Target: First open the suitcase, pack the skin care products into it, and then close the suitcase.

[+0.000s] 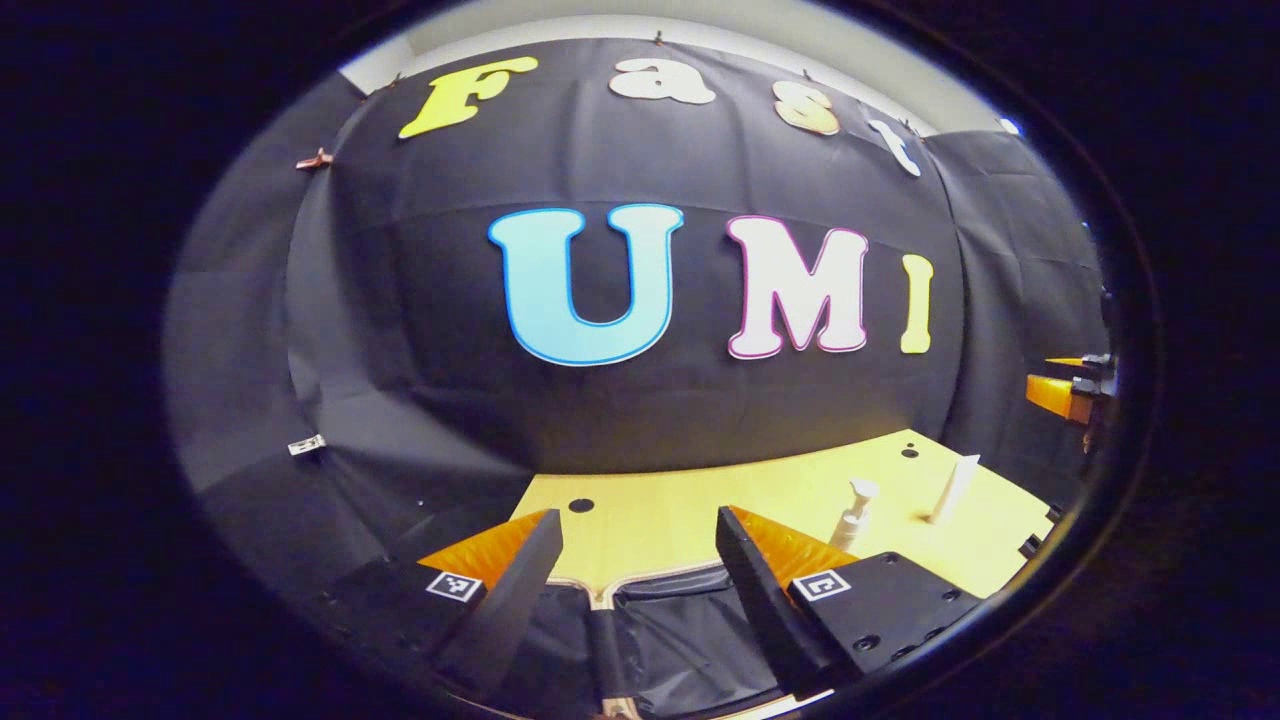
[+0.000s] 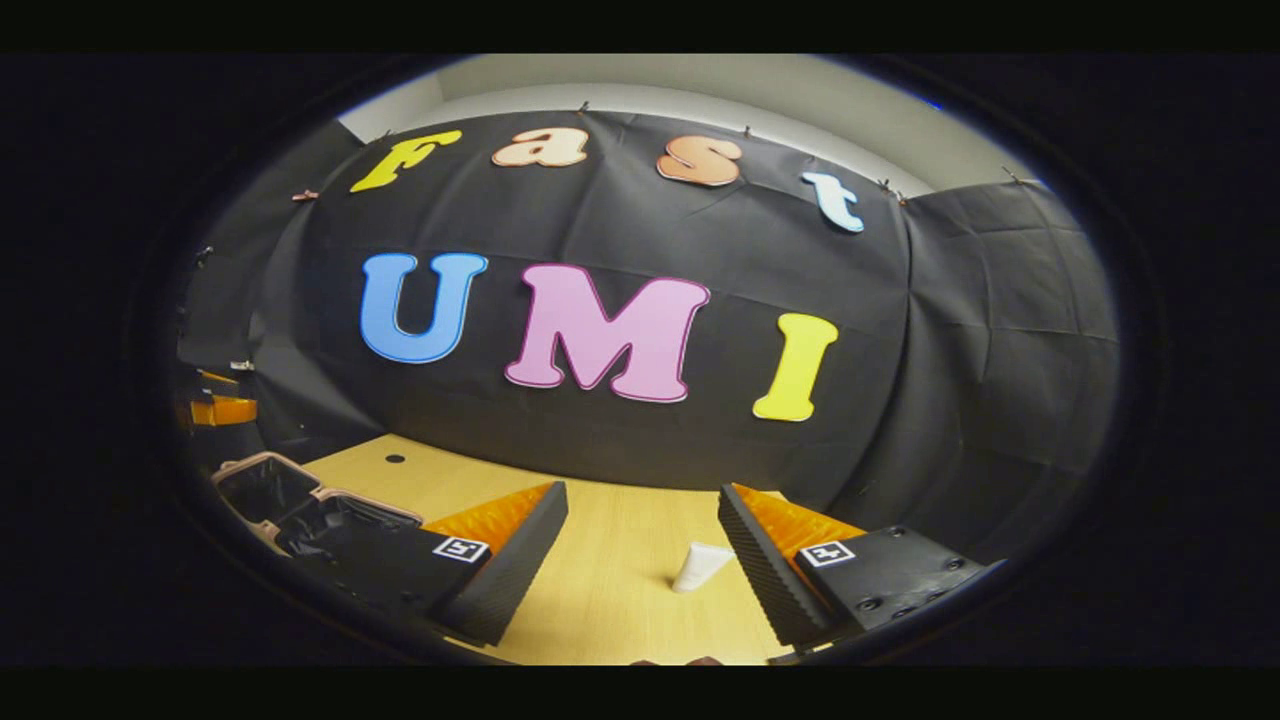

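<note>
A: Status?
B: Suitcase (image 2: 300,500) open at 8 o'clock on counter (image 2: 600,590). Right gripper (image 2: 640,560) and left gripper (image 1: 640,590) fingers spread, empty.
A: Next?
B: Packing step; tube (image 2: 700,566) lies ahead, needs grasping.

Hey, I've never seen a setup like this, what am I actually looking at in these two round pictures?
Each picture comes from a camera riding on a hand-held two-finger gripper, looking forward along its fingers. In the left gripper view, the left gripper is open above an opened suitcase with a dark lining, lying on a wooden table. Beyond stand a pump bottle and a white tube. In the right gripper view, the right gripper is open, with the tube standing between its fingers, farther off. Neither gripper holds anything.
</note>
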The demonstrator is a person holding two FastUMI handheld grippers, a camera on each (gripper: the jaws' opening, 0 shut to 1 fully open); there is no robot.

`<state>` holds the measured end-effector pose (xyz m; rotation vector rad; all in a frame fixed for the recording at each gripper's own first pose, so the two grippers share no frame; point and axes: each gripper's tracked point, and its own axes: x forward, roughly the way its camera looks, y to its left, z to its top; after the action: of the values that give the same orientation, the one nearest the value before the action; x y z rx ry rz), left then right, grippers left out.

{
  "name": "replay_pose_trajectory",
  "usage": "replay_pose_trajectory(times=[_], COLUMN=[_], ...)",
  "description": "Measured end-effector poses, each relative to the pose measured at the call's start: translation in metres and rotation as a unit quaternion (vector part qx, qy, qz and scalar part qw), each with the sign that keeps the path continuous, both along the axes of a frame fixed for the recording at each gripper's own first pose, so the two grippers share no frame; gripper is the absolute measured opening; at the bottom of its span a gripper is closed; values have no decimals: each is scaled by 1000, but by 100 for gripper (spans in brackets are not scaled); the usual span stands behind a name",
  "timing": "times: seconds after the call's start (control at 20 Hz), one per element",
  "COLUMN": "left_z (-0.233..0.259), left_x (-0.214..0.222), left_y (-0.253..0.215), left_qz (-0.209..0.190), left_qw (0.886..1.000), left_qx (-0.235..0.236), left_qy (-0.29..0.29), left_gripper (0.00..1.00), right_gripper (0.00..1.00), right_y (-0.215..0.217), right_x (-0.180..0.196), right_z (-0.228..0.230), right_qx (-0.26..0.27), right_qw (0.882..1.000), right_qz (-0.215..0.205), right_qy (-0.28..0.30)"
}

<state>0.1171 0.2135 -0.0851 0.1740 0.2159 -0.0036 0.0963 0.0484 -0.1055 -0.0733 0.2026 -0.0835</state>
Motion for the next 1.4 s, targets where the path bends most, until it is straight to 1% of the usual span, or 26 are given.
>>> replay_pose_trajectory(times=[0.05, 0.1, 0.15, 0.3, 0.4, 0.5, 0.65, 0.75, 0.85, 0.9, 0.95, 1.1, 1.2, 1.3, 1.35, 1.4], left_z=[-5, -10, -19, -59, -89, -121, -176, -204, -225, -234, -240, -266, -283, -297, -304, -317], left_x=[2, 6, 11, 33, 45, 61, 91, 108, 125, 133, 141, 164, 169, 171, 168, 170], left_y=[-26, -57, -82, -141, -180, -207, -234, -245, -249, -249, -247, -240, -240, -246, -243, -244], left_qz=[-13, -34, -47, -85, -109, -121, -110, -103, -92, -84, -74, -55, -48, -50, -37, -34], left_qw=[1000, 999, 999, 996, 993, 990, 987, 987, 986, 986, 986, 986, 984, 981, 979, 978], left_qx=[-5, -9, -8, -2, -18, -36, -49, -41, -32, -29, -25, -15, -12, -21, -18, -19], left_qy=[-1, 1, 5, 22, 44, 68, 107, 121, 138, 143, 147, 156, 170, 187, 198, 205], left_gripper=[97, 97, 97, 98, 98, 98, 98, 98, 98, 99, 98, 98, 99, 98, 97, 74], right_gripper=[96, 94, 96, 97, 96, 96, 97, 96, 97, 99, 97, 97, 97, 97, 97, 97], right_y=[-4, -7, -11, -23, -33, -42, -55, -63, -74, -80, -85, -95, -99, -100, -100, -100], right_x=[1, 3, 5, 12, 20, 29, 42, 50, 56, 59, 61, 70, 75, 79, 82, 84], right_z=[-4, -8, -12, -30, -42, -58, -81, -100, -124, -133, -141, -166, -181, -193, -200, -207], right_qx=[0, 0, 1, 4, 4, 10, 21, 22, 22, 24, 27, 35, 41, 42, 40, 38], right_qw=[1000, 1000, 1000, 999, 999, 998, 998, 997, 995, 994, 993, 991, 989, 989, 988, 988], right_qz=[3, 6, 9, 21, 27, 31, 35, 42, 48, 49, 49, 49, 50, 52, 54, 57], right_qy=[5, 6, 6, 25, 33, 45, 57, 68, 88, 96, 103, 118, 130, 135, 137, 138])
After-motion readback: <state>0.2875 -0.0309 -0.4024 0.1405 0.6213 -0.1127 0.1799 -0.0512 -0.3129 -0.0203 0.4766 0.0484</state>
